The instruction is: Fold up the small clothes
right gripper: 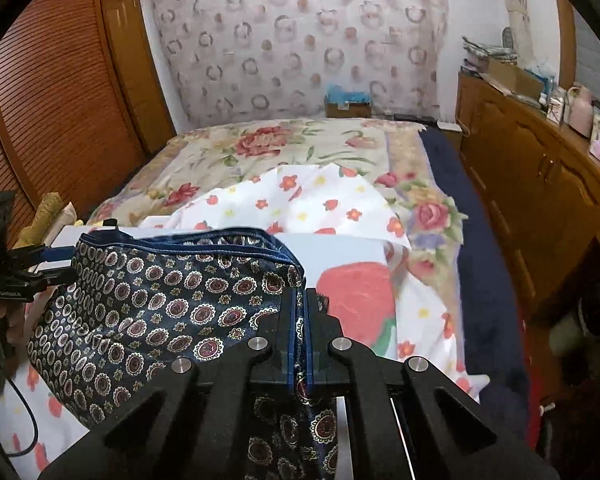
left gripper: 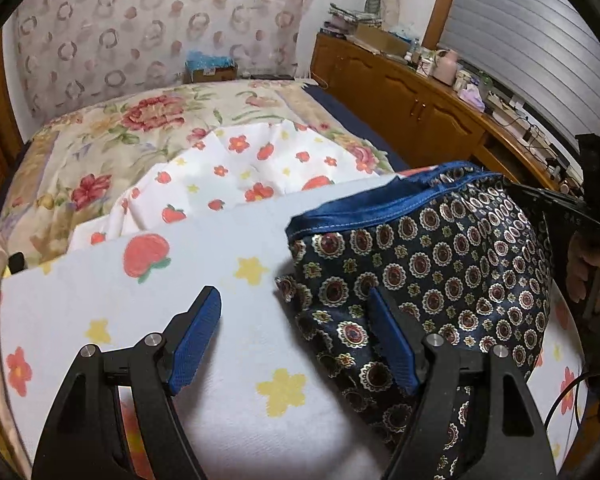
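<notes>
A bed [right gripper: 260, 148] with a cream floral cover fills the room from the near edge to the far patterned wall hanging [right gripper: 300, 40]. A wooden cabinet [right gripper: 532, 184] runs along the right side, and only the right wrist view shows the slatted wooden door [right gripper: 60, 92] on the left. Over the near part of the bed lies a white sheet [left gripper: 228, 264] printed with strawberries and small flowers.

On that sheet, at the near right, sits the dark patterned garment [left gripper: 432, 272], navy with round medallions and a blue satin band along its far edge. Its long axis runs left to right, with the blue band lifted along the top and the rest hanging toward the near side.

The right gripper [right gripper: 304, 320] has its jaws pressed together on the garment's right end just under the band; cloth hangs out below the fingers. The left gripper [left gripper: 296, 340] stands wide apart and holds nothing: its left pad [left gripper: 198, 340] hovers over bare sheet and its right pad [left gripper: 392, 344] is over the garment's left lower folds, so the garment's left edge falls between them. Whether that pad touches the cloth cannot be told.

The left wrist view alone shows the garment's left corner and the right hand [left gripper: 588, 276] on its handle; the right wrist view alone shows the pinch itself.
</notes>
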`<state>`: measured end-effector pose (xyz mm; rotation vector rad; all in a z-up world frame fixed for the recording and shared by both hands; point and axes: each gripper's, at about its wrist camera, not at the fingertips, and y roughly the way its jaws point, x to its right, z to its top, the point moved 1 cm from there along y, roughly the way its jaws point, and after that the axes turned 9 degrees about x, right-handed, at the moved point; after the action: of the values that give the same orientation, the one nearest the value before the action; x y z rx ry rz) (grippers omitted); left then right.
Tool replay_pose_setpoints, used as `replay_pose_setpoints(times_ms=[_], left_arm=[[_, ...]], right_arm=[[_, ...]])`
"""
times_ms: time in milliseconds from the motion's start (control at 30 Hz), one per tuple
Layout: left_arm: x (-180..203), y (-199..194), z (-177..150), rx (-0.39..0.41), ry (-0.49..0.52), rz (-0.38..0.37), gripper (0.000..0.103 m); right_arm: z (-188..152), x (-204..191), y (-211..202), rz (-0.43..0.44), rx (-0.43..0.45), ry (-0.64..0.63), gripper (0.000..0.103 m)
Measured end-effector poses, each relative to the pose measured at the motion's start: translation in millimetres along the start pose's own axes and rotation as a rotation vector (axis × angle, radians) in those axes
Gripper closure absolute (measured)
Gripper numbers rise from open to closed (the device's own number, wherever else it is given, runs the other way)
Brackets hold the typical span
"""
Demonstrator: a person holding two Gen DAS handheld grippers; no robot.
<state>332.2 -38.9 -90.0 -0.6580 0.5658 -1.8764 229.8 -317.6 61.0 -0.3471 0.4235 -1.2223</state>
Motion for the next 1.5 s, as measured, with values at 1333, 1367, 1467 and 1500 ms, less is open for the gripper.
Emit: replay_pose_setpoints(times_ms=[1333, 1367, 1467, 1500], left_arm=[[20, -78, 20, 0.186, -0.007, -0.112, 0.098], [20, -89, 20, 0.209, -0.006, -0.109, 0.098], [17, -123, 15, 0.263, -0.008, -0.096, 0.098], [13, -136, 11, 0.285, -0.018, -0.093, 0.098]], right_arm=[[-6, -28, -38, 0.122, 0.04, -0.033, 0.091], [-1, -31, -44, 0.125, 0.067, -0.036, 0.091], [14, -48, -59, 0.148, 0.13, -0.056, 0.091], [17, -55, -62, 0.161, 0.136, -0.066, 0.091]])
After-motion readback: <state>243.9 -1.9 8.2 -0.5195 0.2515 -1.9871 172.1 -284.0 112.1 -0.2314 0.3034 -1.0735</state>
